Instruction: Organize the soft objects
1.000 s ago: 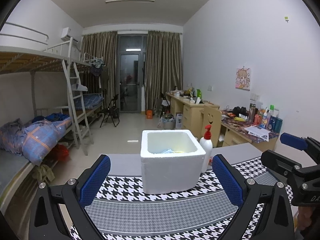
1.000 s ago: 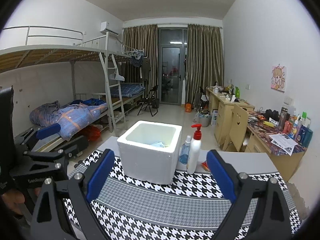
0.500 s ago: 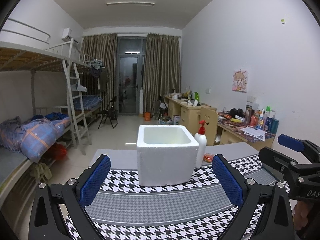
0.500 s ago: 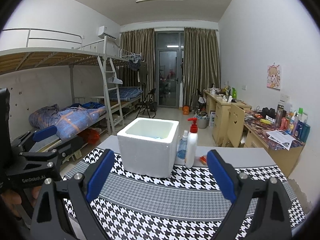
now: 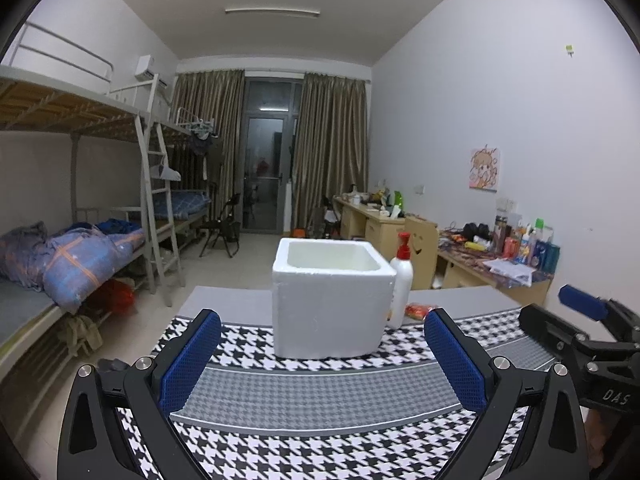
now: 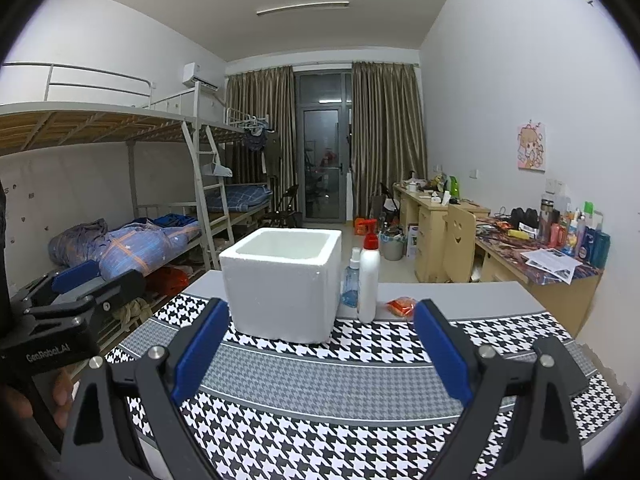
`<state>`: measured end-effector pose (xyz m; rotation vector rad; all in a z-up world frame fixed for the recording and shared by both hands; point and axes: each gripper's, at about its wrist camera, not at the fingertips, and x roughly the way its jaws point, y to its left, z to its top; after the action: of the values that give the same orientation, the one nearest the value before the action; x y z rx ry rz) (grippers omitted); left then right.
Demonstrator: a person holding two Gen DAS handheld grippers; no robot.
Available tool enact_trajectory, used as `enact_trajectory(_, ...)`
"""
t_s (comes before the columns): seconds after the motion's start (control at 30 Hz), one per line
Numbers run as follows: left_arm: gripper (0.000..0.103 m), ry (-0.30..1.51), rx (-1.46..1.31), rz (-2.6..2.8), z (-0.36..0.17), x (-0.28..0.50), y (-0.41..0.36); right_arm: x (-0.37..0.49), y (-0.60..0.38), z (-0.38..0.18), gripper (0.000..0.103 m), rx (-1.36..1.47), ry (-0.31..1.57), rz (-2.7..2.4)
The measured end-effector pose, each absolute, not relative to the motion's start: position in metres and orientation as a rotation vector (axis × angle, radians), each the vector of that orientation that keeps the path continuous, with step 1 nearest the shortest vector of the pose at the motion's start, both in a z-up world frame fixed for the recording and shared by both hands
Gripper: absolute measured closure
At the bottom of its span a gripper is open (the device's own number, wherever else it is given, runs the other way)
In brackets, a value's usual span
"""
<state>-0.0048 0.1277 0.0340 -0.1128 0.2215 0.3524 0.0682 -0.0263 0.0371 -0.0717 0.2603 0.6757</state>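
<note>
Foam box (image 5: 332, 300) was noted standing upright on the houndstooth mat (image 5: 320, 396), ahead of the left gripper (image 5: 320, 364), whose jaws were spread wide and held nothing. Its interior was hidden below the rim from this height, so no soft item could be confirmed inside. The box was judged light, stiff and crumbly; its walls would be better pinched gently near the rim. To its right a small blue spray bottle (image 6: 351, 284) and a white pump bottle (image 6: 369, 280) stood just beside it, then a crinkled orange packet (image 6: 401, 306), judged soft and slippery, best taken across its middle. The right gripper (image 6: 320, 356) was likewise wide open and empty.
</note>
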Motion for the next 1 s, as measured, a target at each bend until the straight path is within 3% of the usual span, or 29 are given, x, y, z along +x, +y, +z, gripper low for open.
enact_trajectory(1.0, 0.001, 0.252, -0.071, 0.351, -0.009, -0.002, 0.121, 0.072, -0.032, -0.005, 0.007, -0.066, 0.268, 0.632)
